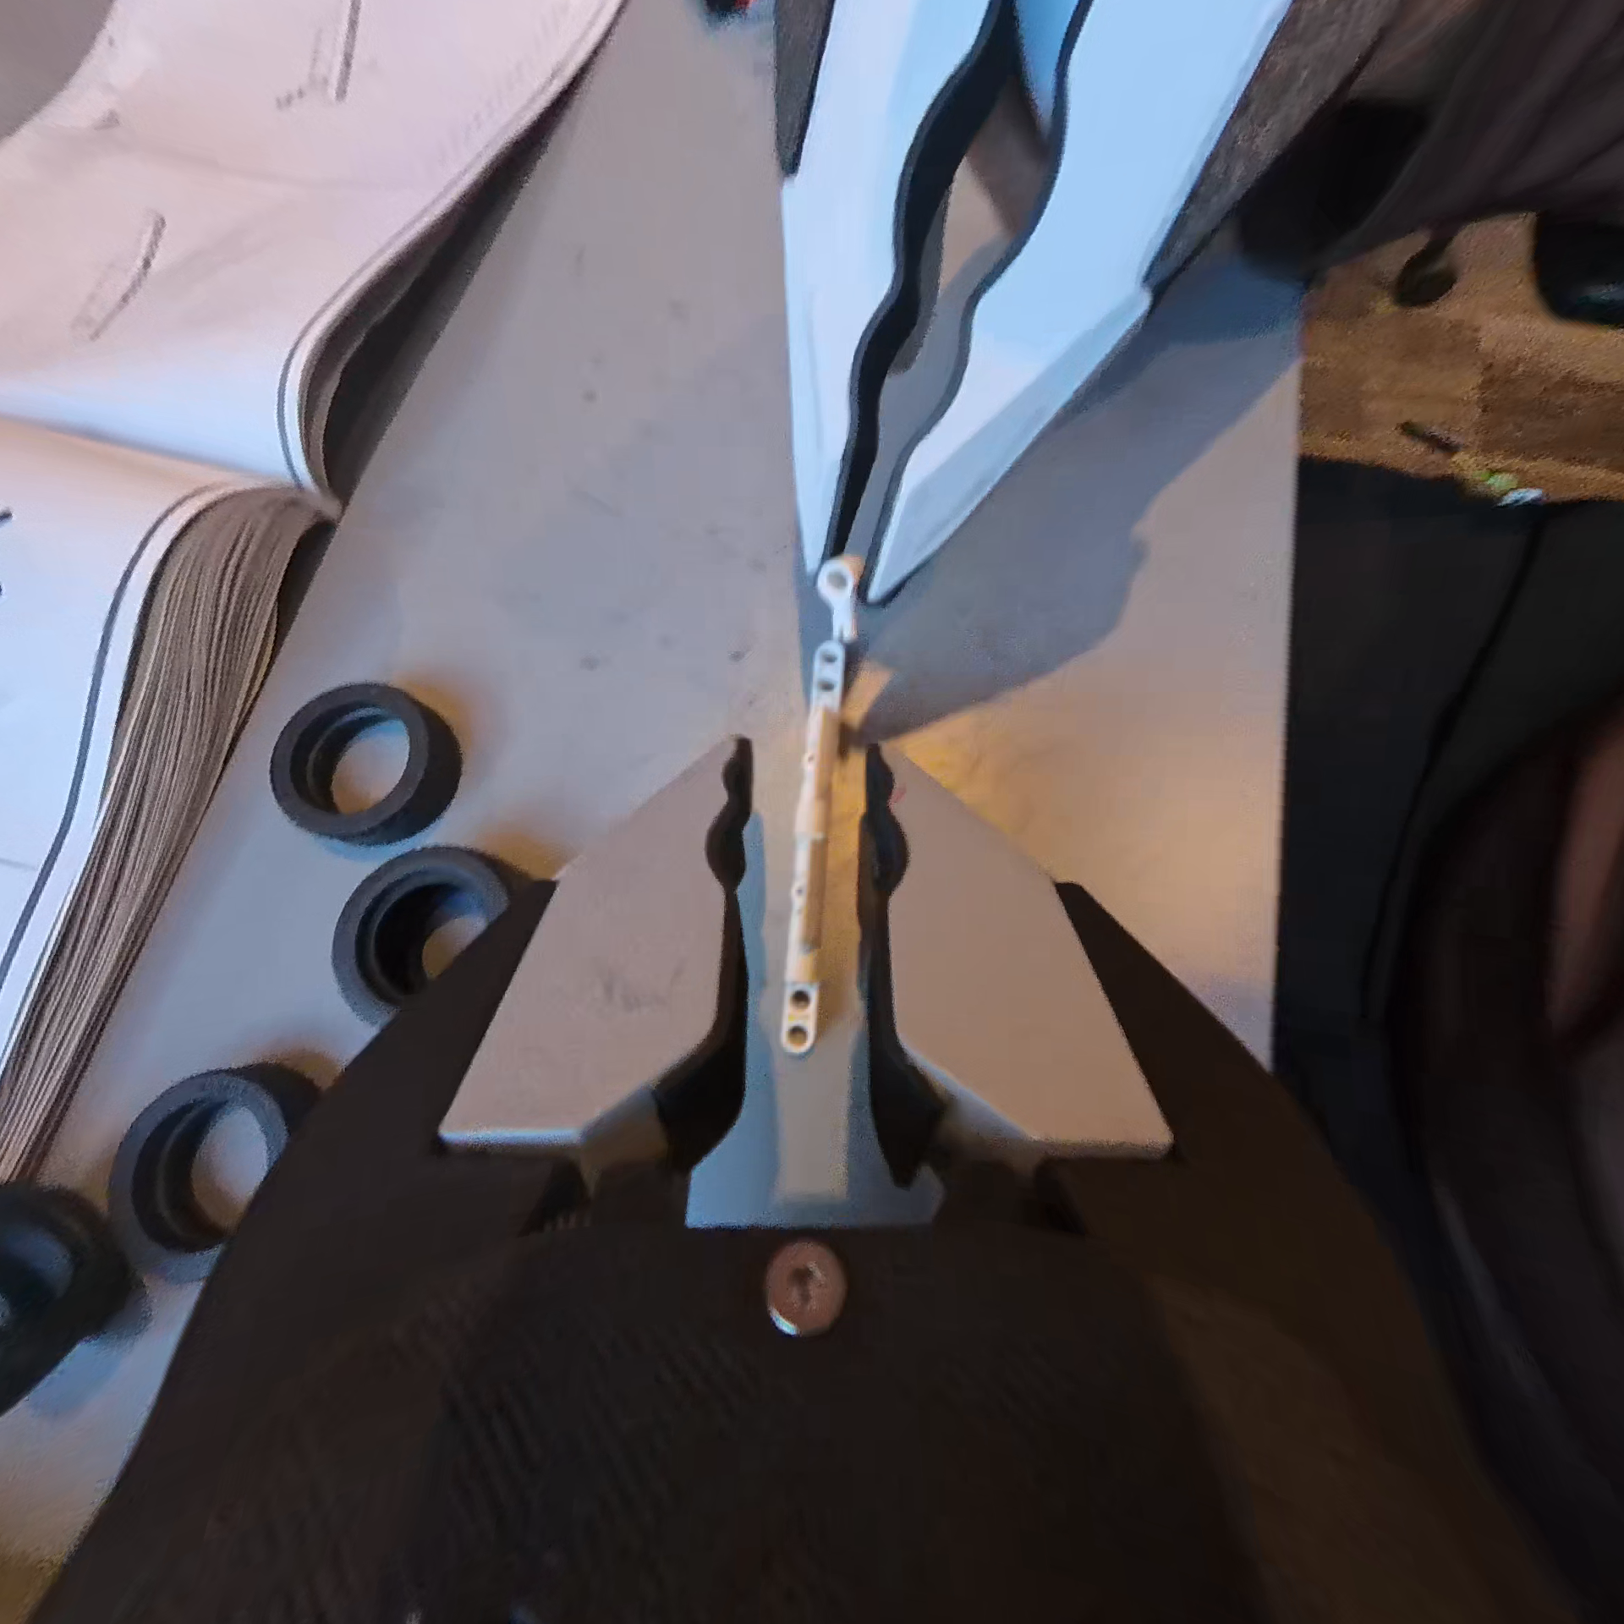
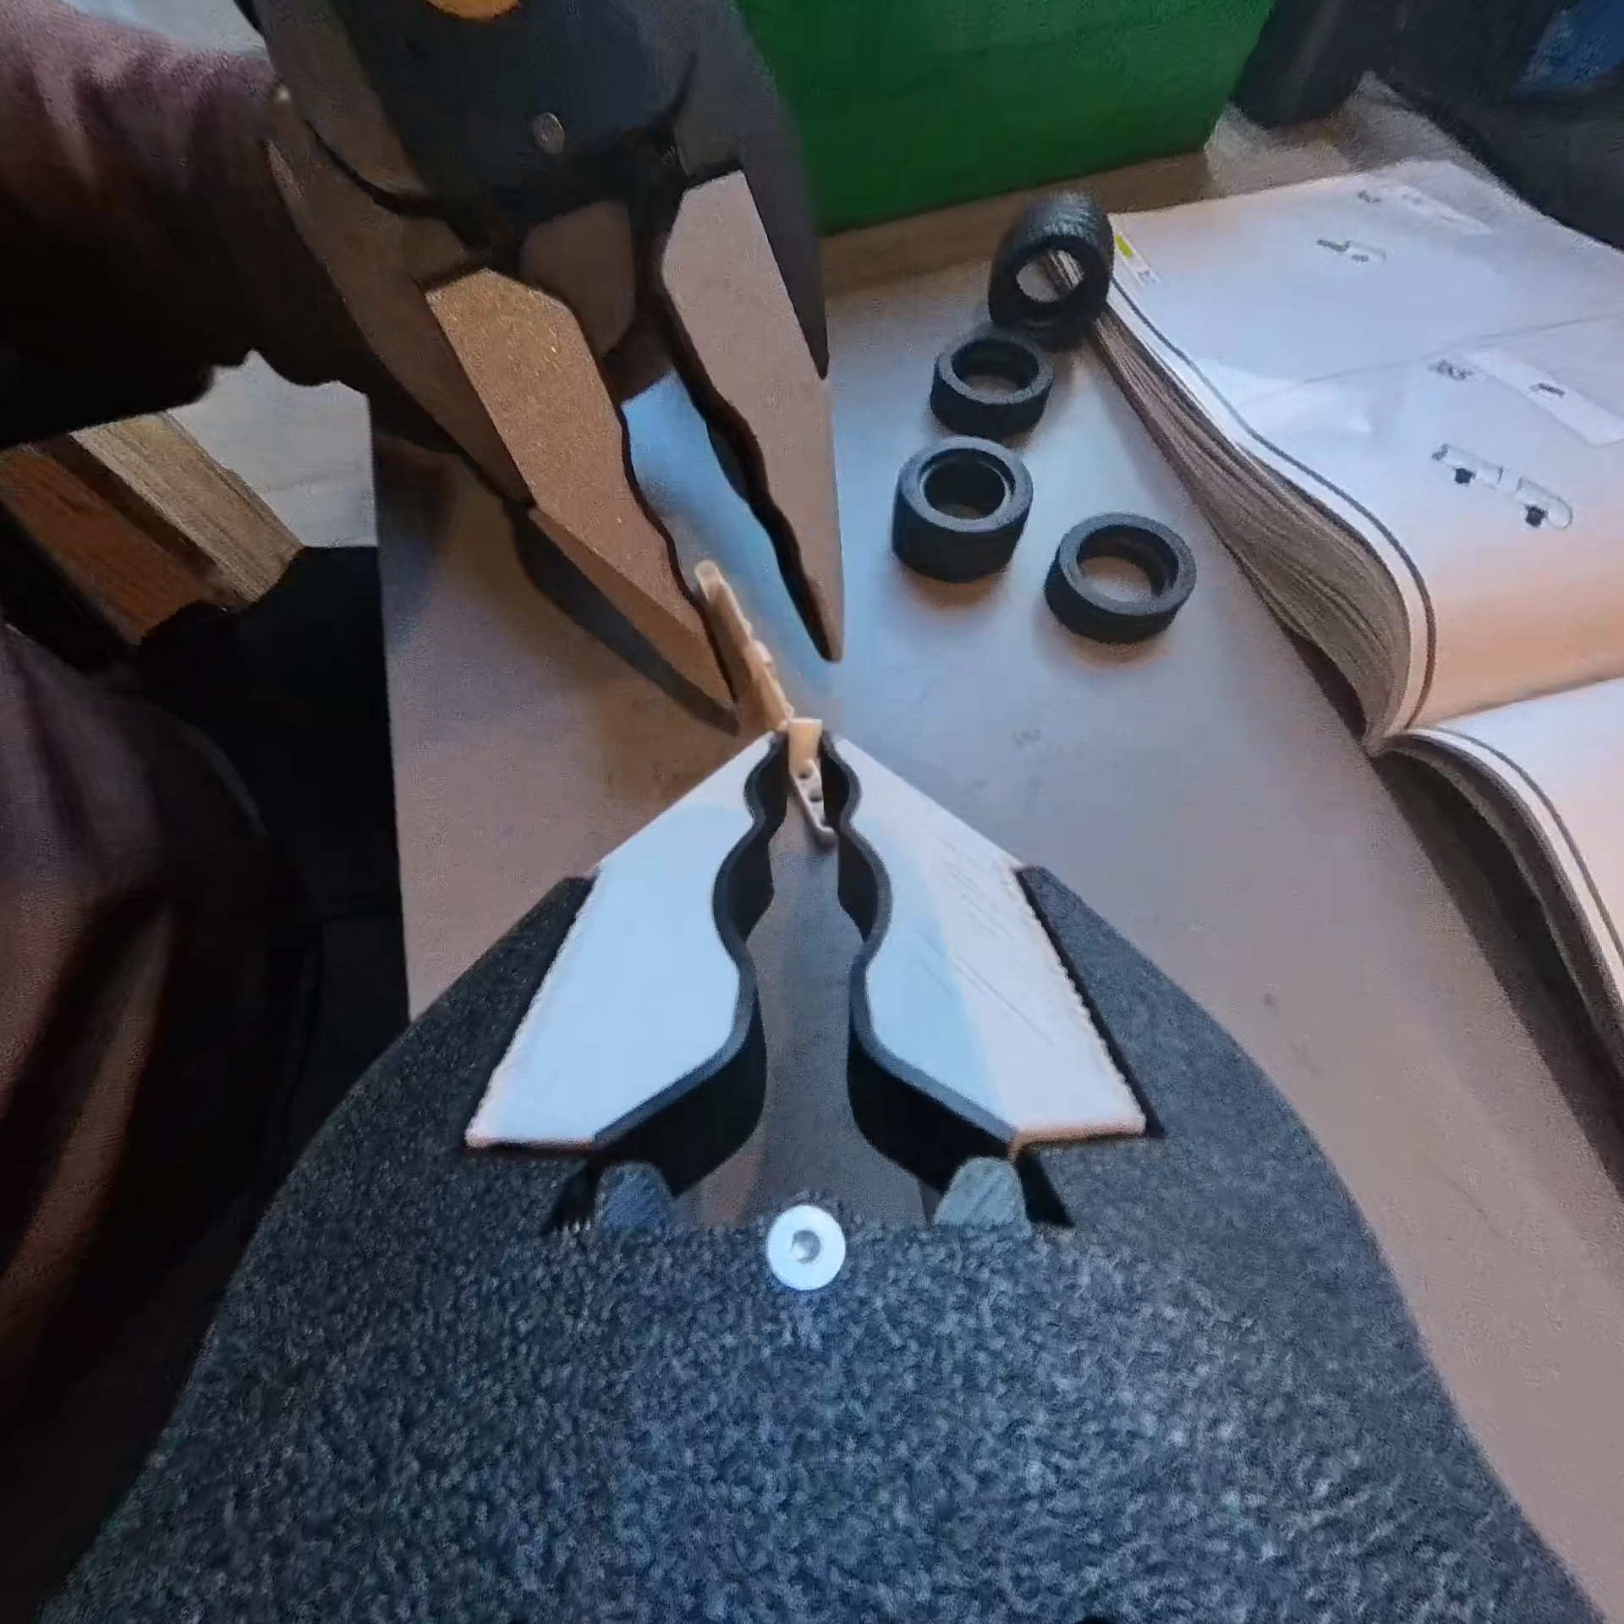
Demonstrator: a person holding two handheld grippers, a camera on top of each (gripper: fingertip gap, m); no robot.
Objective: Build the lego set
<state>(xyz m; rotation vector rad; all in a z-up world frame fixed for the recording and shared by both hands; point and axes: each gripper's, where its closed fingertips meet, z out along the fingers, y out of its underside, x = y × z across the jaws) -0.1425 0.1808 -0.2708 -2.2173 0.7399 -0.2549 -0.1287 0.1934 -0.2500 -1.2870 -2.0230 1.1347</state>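
Note:
A long thin pale lego beam (image 1: 810,879) lies on the grey table (image 1: 571,439) between the fingers of my left gripper (image 1: 808,749), which is open and stands apart from the beam on both sides. My right gripper (image 2: 801,747) is shut on a small white connector piece (image 2: 808,786). It holds the piece at the beam's far end (image 2: 747,650). In the left wrist view the right gripper (image 1: 852,576) comes in from the top with the connector (image 1: 835,587) at its tips. In the right wrist view the left gripper (image 2: 780,681) stands opposite, jaws apart.
Several black tyres (image 1: 365,763) (image 2: 962,510) lie on the table beside an open instruction book (image 1: 176,264) (image 2: 1406,439). A green bin (image 2: 967,88) stands behind. The table edge (image 1: 1292,703) runs close to the grippers, with a person's dark sleeve (image 2: 132,220) there. Left and right tips are no more than a few centimetres apart.

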